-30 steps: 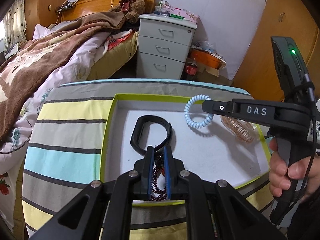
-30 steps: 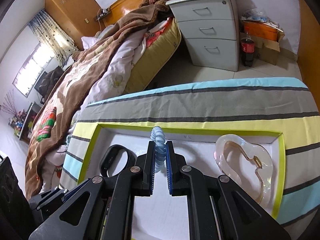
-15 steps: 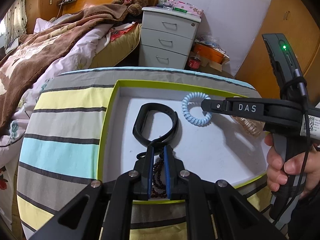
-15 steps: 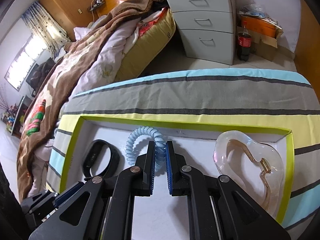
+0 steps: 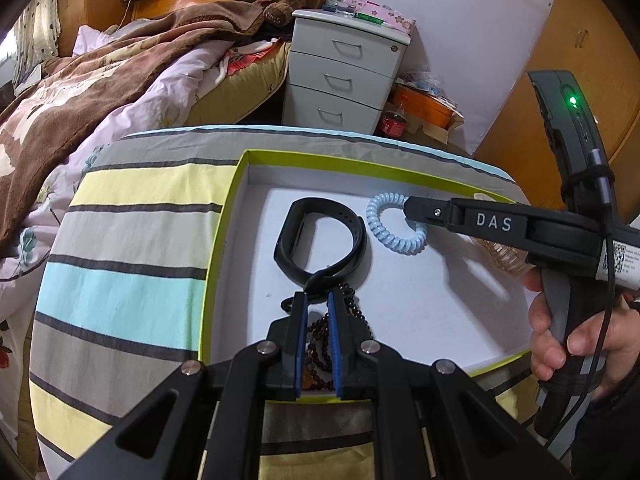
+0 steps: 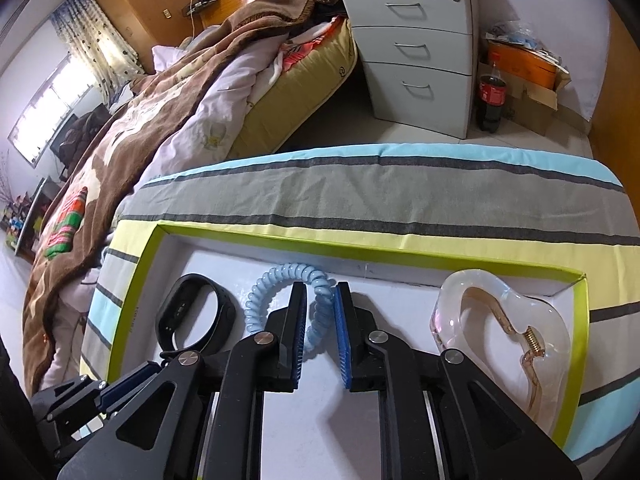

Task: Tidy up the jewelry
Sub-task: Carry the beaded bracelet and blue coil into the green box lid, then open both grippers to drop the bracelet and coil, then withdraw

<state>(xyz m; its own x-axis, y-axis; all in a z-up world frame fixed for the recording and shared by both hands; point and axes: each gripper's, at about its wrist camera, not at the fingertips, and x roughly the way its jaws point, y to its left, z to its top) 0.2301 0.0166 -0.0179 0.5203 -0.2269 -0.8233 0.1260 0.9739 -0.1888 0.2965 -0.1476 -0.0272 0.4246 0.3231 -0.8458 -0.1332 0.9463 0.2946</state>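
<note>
A white tray with a lime-green rim (image 5: 224,236) (image 6: 400,254) lies on a striped cloth. In it are a black wristband (image 5: 320,236) (image 6: 192,314), a light blue coil bracelet (image 5: 396,226) (image 6: 280,276), a dark red bead bracelet (image 5: 320,332) and a clear hair claw (image 6: 500,320). My left gripper (image 5: 317,300) has its jaws slightly apart over the bead bracelet, which lies on the tray floor. My right gripper (image 6: 321,292) is open, its fingers either side of the coil bracelet, which lies flat in the tray.
The striped cloth (image 5: 132,240) covers the small table. Behind it are a bed with a brown blanket (image 5: 100,80), a grey drawer unit (image 5: 344,76) and a cola bottle (image 6: 491,98) on the floor.
My right gripper has opened and let the coil bracelet down flat in the tray. My left gripper has opened slightly and the bead bracelet lies on the tray floor.
</note>
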